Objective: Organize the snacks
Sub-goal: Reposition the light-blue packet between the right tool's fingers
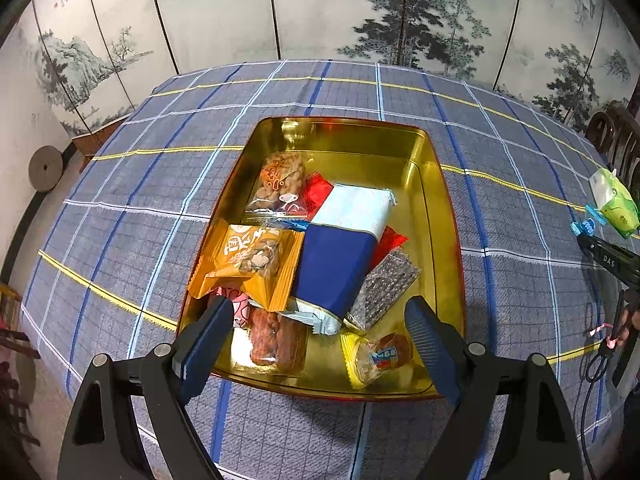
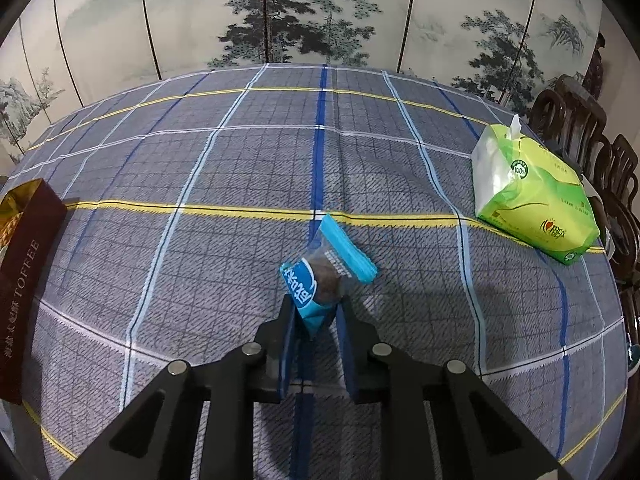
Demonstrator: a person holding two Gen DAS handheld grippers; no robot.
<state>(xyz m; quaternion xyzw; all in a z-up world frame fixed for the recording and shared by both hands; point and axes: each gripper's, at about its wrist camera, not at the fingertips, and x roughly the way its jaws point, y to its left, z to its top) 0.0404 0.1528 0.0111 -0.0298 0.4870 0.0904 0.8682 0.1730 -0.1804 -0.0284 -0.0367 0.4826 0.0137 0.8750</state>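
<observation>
The right gripper [image 2: 316,312] has its fingers pinching the near end of a small blue-and-clear wrapped brown snack [image 2: 320,272], whose far end slants toward the blue checked cloth on the worktop [image 2: 200,168]. The left gripper [image 1: 320,316] hovers with fingers spread wide and empty over the near end of a gold metal tin [image 1: 436,216] filled with assorted wrapped snacks [image 1: 340,252]. A green tissue pack [image 2: 528,196] lies to the right.
</observation>
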